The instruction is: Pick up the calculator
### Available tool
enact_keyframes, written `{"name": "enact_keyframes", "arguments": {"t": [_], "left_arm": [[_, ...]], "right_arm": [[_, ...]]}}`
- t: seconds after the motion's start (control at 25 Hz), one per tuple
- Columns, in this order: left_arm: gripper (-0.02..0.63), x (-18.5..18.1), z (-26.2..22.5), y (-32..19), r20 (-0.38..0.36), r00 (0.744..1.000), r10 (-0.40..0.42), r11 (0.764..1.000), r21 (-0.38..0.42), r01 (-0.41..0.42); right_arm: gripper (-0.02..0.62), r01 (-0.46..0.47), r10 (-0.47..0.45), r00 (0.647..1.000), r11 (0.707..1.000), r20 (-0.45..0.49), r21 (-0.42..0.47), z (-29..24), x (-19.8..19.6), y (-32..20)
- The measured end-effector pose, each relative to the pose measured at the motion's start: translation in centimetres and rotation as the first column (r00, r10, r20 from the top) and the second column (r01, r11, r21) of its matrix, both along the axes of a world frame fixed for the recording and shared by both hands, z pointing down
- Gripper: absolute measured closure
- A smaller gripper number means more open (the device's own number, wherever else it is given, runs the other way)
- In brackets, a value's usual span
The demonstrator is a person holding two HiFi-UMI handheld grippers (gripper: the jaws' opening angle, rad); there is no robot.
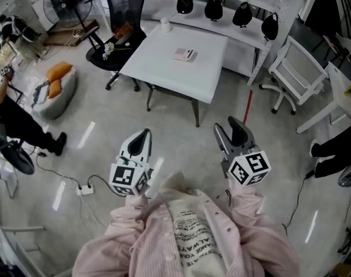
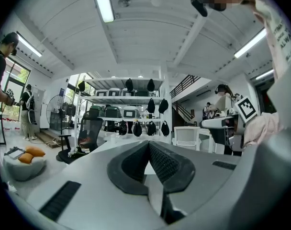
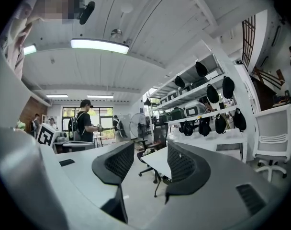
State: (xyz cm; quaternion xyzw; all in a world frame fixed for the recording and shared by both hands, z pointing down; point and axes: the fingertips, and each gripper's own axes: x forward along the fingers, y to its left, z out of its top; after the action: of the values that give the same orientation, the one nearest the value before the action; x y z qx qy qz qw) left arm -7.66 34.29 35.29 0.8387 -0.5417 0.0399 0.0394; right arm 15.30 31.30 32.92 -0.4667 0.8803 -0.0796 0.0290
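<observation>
Closest in, at 6 o'clock in the head view, is the person's pink striped shirt (image 1: pixel 221 229). Just ahead of it, at 7 o'clock, the left gripper (image 1: pixel 142 136) has its jaws pressed together on nothing. At 5 o'clock the right gripper (image 1: pixel 227 128) has its jaws wide apart and empty. Beyond them lies bare grey concrete floor (image 1: pixel 181 131).

The small, flat, pale rectangular calculator (image 1: pixel 184 54) rests at 12 o'clock, near the middle of the white square surface (image 1: pixel 164 77), well apart from both grippers.

The step in hand looks like the approach. The right gripper seems the one to lead, being ready to grasp. It is best to walk right up to the near edge first, rather than reach. The calculator lies flat, so the jaws should come in low and straddle its narrower span before closing.

The white paper cup (image 1: pixel 165 25) at 11 o'clock and the black mesh office chair (image 1: pixel 124 16) at 10 o'clock stand farther off, out of the reach line.
</observation>
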Motion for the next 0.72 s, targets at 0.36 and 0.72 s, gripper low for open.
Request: {"name": "enact_keyframes", "arguments": {"t": [0.36,0.72], "left_arm": [[0.604,-0.9,1.8,-3.2,-0.026,1.0,-0.01,0.999,-0.042,0.009],[0.604,-3.0,3.2,-11.8,-0.031,1.0,-0.005,0.997,-0.082,0.002]], "right_arm": [[0.407,0.016,-0.015,1.0,0.999,0.01,-0.046,1.8,-1.2,-3.3],[0.407,0.024,-0.017,0.998,0.995,0.067,-0.101,3.4,-3.3,-11.2]]}}
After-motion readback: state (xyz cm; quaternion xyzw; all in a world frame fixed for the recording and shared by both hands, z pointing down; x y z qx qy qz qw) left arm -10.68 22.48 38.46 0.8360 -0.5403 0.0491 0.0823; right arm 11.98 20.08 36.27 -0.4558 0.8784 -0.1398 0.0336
